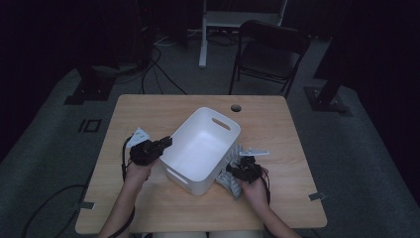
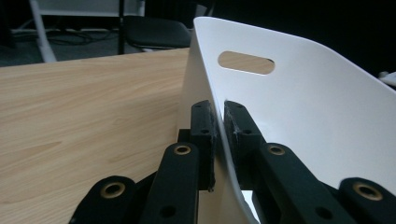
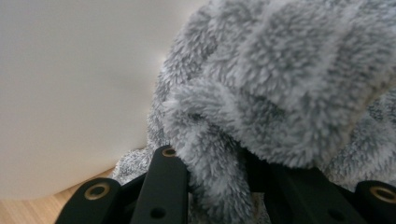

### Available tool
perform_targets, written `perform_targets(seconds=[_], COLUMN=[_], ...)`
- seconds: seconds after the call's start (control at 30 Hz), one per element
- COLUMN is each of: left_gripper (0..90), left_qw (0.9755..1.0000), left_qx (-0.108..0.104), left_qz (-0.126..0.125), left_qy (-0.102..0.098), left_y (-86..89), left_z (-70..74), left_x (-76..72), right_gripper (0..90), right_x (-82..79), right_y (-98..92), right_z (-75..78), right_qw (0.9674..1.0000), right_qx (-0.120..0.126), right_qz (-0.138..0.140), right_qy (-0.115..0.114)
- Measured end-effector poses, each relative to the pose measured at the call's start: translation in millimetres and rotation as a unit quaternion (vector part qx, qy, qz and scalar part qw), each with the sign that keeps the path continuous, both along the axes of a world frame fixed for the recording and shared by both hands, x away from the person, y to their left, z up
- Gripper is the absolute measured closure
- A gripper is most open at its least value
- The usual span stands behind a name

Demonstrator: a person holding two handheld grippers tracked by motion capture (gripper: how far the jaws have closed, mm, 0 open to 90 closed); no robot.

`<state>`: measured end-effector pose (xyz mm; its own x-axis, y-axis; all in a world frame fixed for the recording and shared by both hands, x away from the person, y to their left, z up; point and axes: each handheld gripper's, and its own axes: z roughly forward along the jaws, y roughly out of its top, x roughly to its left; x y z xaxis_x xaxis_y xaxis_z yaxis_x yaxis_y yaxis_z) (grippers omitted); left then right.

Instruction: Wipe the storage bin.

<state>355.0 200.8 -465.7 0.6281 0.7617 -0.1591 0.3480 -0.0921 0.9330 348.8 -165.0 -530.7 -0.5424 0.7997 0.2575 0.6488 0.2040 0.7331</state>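
A white plastic bin [image 1: 200, 148] with handle slots stands tilted in the middle of the wooden table [image 1: 148, 111]. My left gripper [image 1: 166, 143] is shut on the bin's left rim; in the left gripper view the two pads pinch the thin white wall [image 2: 299, 107] of the bin from both sides, where the left gripper [image 2: 219, 128] meets it. A fluffy grey cloth [image 1: 233, 181] lies on the table against the bin's right side. My right gripper [image 1: 237, 171] is shut on a fold of that grey cloth [image 3: 280, 93], which bulges over the jaws beside the bin's white wall [image 3: 70, 84].
A round cable hole [image 1: 236, 107] sits near the table's far edge. A black folding chair [image 1: 270, 52] and a white stand [image 1: 208, 29] are on the floor behind the table. Cables trail over the carpet at the left.
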Motion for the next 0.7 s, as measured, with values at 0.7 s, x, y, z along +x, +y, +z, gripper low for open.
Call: perform_targets(seconds=[0.7], left_gripper=[83.0], left_qw=[1.0000], left_qx=[0.002], left_qz=[-0.003], left_qy=[-0.005], left_y=[-1.5], left_z=[-0.2], left_x=[0.2], right_gripper=[75.3], right_x=[-46.1], right_y=[8.6], right_z=[61.5], right_qw=[0.9902], right_qx=[0.059], right_qz=[0.035], right_qy=[-0.121])
